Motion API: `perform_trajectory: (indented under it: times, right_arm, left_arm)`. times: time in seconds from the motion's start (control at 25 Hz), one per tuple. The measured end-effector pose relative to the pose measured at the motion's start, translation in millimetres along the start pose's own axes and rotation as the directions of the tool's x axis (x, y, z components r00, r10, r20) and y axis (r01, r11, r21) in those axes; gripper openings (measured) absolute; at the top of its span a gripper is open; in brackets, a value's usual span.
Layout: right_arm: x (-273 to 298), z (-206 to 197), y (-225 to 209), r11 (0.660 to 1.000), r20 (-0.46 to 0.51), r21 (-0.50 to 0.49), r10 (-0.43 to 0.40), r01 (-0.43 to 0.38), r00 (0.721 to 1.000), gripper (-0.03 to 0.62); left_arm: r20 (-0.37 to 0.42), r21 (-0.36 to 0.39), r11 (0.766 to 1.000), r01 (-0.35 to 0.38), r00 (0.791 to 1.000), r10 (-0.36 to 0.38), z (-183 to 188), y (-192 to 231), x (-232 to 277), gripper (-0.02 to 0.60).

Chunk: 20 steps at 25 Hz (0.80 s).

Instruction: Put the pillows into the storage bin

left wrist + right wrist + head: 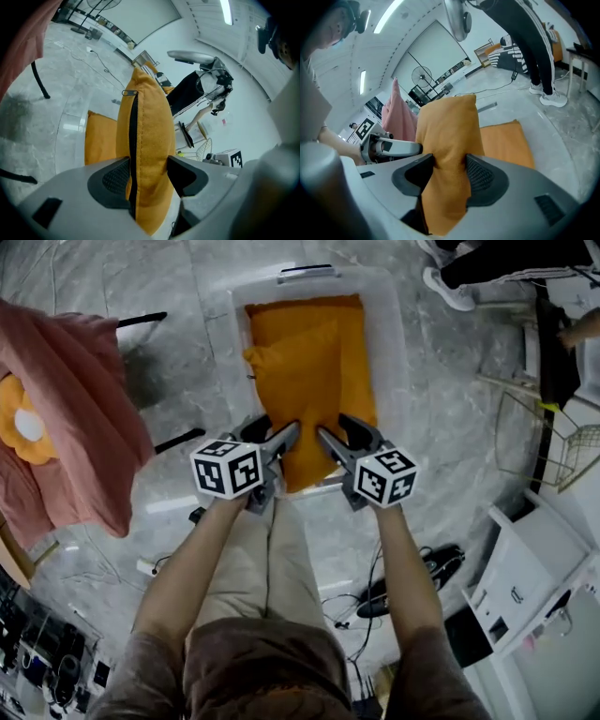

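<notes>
Now both grippers pinch one soft orange square pillow: the left gripper has its jaws partly shut on the zip edge, and the right gripper has its jaws partly shut on the edge beside it. It is over the white plastic storage bin, above a second flat orange pillow inside, with its near edge at the bin's near rim. A thin strip of bin shows on the left and a wider one on the right, and bare grey stone floor lies between the bin and the pink cloth.
</notes>
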State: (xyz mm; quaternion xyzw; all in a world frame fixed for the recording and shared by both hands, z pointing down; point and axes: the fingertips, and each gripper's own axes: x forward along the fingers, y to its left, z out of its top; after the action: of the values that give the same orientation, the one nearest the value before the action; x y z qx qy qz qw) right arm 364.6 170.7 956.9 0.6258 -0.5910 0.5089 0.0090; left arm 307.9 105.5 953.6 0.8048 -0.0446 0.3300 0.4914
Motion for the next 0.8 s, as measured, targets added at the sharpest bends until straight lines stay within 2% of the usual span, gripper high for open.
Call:
perform_trajectory:
  times: [0.2,0.44,0.6,0.8]
  right_arm:
    - [44.9,-30.2,-23.2,1.0,-0.023,0.023,-0.006,0.006,1.0,0.21]
    - [67.6,-54.3,-44.1,0.999,-0.061,0.031,-0.036,0.038,0.997,0.197]
    - [77.0,-50.3,-37.0,1.0,-0.064,0.031,-0.003,0.005,0.998,0.23]
    - [69.5,-33.2,-23.1,1.0,-0.042,0.03,0.002,-0.001,0.999,0.235]
  left_arm:
    - [-0.031,-0.005,1.0,-0.019,0.999,0.019,-14.9,50.0,23.2,0.245]
    - [-0.076,-0.042,0.998,-0.053,0.996,0.05,-32.2,79.2,38.5,0.247]
    - [-0.105,-0.03,0.999,-0.02,0.994,0.017,-36.0,67.9,45.0,0.245]
    - [-0.09,0.003,0.999,-0.033,0.995,0.033,-25.0,50.2,35.0,0.245]
